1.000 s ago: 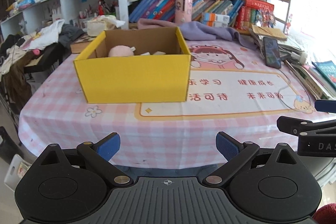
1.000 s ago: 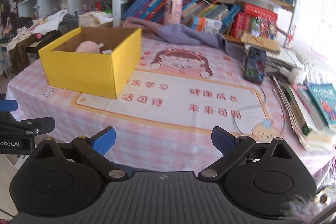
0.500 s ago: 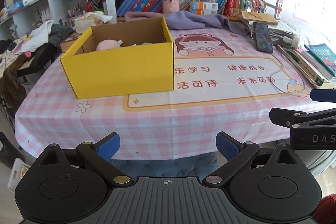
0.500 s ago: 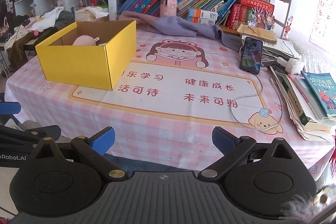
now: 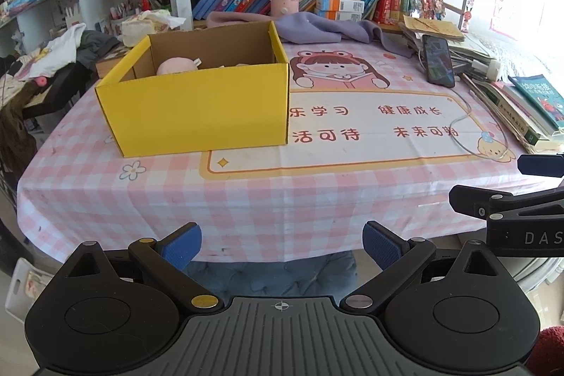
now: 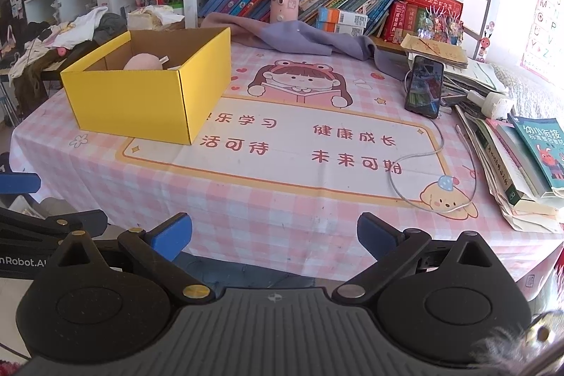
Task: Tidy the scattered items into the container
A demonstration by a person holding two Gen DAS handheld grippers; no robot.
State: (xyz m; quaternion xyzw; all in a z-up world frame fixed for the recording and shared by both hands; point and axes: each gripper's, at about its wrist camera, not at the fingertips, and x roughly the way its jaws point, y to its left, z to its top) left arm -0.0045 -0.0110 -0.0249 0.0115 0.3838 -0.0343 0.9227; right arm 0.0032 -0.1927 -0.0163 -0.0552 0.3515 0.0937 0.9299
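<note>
Your left gripper (image 5: 282, 244) hangs off the near edge of the table with its blue pads spread wide and nothing between them, and over the last second it has drawn back: the yellow cardboard box (image 5: 197, 108), which filled the middle of the left wrist view a moment ago, now sits smaller and farther off at about 11 o'clock, with more of the pink checked tablecloth (image 5: 246, 199) showing in front of it. Read that as a retreat after the last drop, not an approach. The box stands upright and open-topped on the left part of the table, its front wall plain yellow, its inner walls bare brown card; a pink plush toy (image 5: 176, 66) with a small white tag lies against the back left, and some pale items beside it are too hidden by the front wall to name. Moving right, the printed centre of the cloth is bare of loose objects, which suggests the tidying is at or near its end. Farther right, at 1 o'clock, a phone (image 6: 424, 87) leans on a stack of papers with a white cable (image 6: 423, 161) trailing from it, and books (image 6: 521, 157) lie at 3 o'clock; these look like room clutter, though you should judge that yourself. Your right gripper (image 6: 275, 235) has pulled back likewise, fingers wide apart and empty.
</note>
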